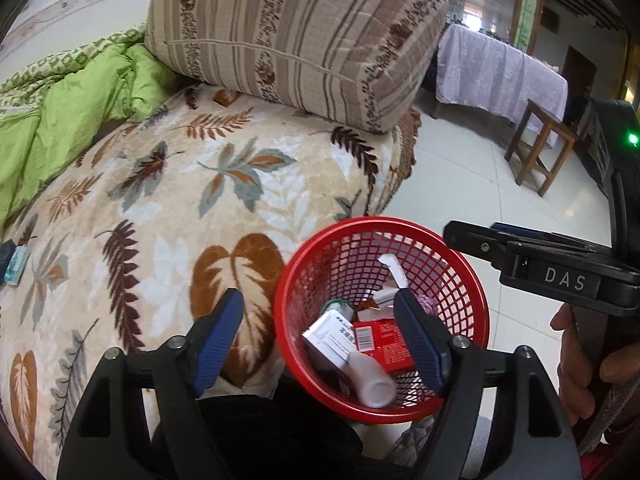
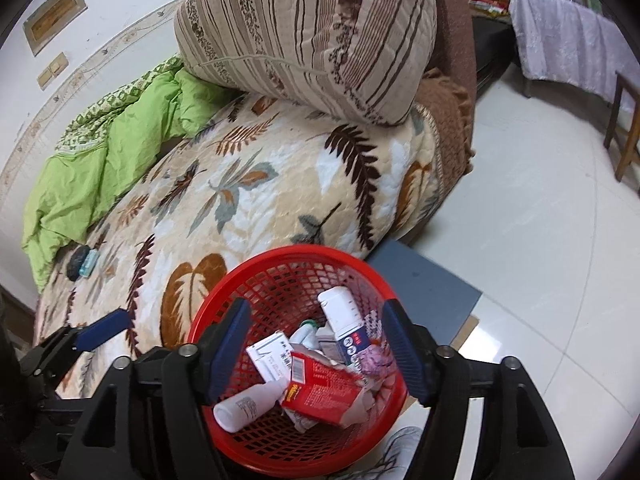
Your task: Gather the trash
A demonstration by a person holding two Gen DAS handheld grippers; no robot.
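Observation:
A red mesh basket (image 1: 316, 248) stands on the floor by the bed and also shows in the right wrist view (image 2: 276, 258). It holds trash: a red box (image 1: 380, 340) (image 2: 320, 392), a white box (image 1: 328, 336) (image 2: 268, 356), a white bottle (image 1: 372, 384) (image 2: 248, 404), a white tube (image 2: 344, 320) and crumpled paper. My left gripper (image 1: 324, 340) is open and empty above the basket's left rim. My right gripper (image 2: 320, 352) is open and empty right above the basket. A small blue-green packet (image 2: 88, 262) (image 1: 18, 264) lies on the blanket far left.
The bed has a leaf-patterned blanket (image 2: 248, 184), a striped cushion (image 2: 312, 40) and a green quilt (image 2: 108, 160). A grey mat (image 2: 424, 284) lies on the white tile floor. A wooden stool (image 1: 540, 148) and a cloth-covered table (image 1: 500, 68) stand at the right.

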